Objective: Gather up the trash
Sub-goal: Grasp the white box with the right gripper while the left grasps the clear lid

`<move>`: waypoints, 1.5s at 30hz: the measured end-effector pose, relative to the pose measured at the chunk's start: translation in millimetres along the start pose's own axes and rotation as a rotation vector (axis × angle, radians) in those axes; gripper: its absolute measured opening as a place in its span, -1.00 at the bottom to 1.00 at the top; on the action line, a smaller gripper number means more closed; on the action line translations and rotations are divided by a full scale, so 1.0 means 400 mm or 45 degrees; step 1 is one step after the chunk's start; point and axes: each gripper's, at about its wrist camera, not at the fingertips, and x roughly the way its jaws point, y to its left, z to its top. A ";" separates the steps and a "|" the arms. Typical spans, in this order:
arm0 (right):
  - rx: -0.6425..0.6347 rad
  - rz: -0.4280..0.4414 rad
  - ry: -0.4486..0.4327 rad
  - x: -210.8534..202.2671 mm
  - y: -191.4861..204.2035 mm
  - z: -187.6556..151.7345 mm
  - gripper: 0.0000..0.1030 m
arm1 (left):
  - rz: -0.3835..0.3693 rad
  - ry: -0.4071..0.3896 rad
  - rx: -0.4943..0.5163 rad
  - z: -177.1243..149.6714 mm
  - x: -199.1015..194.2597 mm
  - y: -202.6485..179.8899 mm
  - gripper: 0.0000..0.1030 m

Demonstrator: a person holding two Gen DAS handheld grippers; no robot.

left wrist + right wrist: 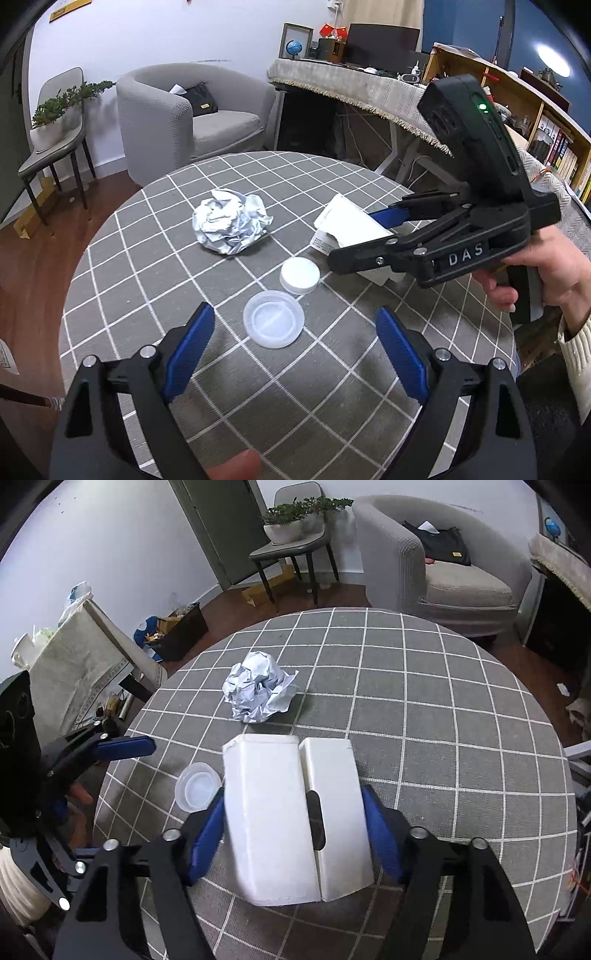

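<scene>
My right gripper (293, 834) has its blue-padded jaws closed against both sides of a white rectangular carton (291, 819), squeezing it between the pads. In the left wrist view the carton (351, 225) is tilted over the right part of the round table under its grey cloth with white grid lines (155, 258); I cannot tell whether its lower edge touches the cloth.

My left gripper (295, 343) hangs spread wide over the near edge of the table, with nothing between its pads. A clear, shallow round plastic lid (273, 324) lies on the cloth between its fingertips, touching neither. Just beyond it, slightly to the right, sits a white round plastic cap (299, 275), near the lid. Farther off, to the left of the carton, rests a ball of crumpled white paper (231, 225), well apart from both grippers.

Past the table stands a grey upholstered tub armchair (173, 110).
</scene>
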 end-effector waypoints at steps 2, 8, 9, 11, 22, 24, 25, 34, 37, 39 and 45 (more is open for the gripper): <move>-0.001 -0.007 -0.005 -0.002 -0.004 -0.004 0.22 | -0.001 0.004 0.001 0.003 0.008 -0.001 0.72; 0.031 0.021 -0.049 -0.024 -0.022 -0.009 0.17 | 0.046 0.028 0.004 0.010 0.036 0.005 0.56; 0.039 0.025 -0.062 -0.030 -0.026 -0.009 0.17 | 0.059 0.030 0.009 0.010 0.039 0.005 0.52; 0.060 0.029 -0.093 -0.043 -0.036 -0.008 0.17 | 0.065 0.030 0.007 0.011 0.041 0.005 0.46; 0.175 0.029 -0.242 -0.102 -0.069 -0.004 0.15 | 0.102 0.048 0.014 0.014 0.059 -0.002 0.14; 0.198 0.052 -0.262 -0.109 -0.074 -0.006 0.15 | 0.107 0.055 0.014 0.014 0.063 -0.005 0.08; 0.209 0.063 -0.266 -0.110 -0.073 -0.008 0.15 | 0.107 0.064 0.015 0.015 0.068 -0.005 0.03; 0.319 0.057 -0.350 -0.130 -0.082 -0.021 0.15 | 0.140 0.094 0.053 0.008 0.073 -0.012 -0.18; 0.370 0.080 -0.375 -0.133 -0.087 -0.031 0.15 | 0.159 0.074 0.047 -0.005 0.052 -0.011 -0.18; 0.394 0.088 -0.376 -0.131 -0.089 -0.038 0.15 | 0.169 0.057 0.044 -0.015 0.034 -0.012 -0.18; 0.419 0.079 -0.389 -0.129 -0.066 -0.062 0.15 | 0.194 -0.007 0.026 -0.043 -0.033 -0.020 -0.18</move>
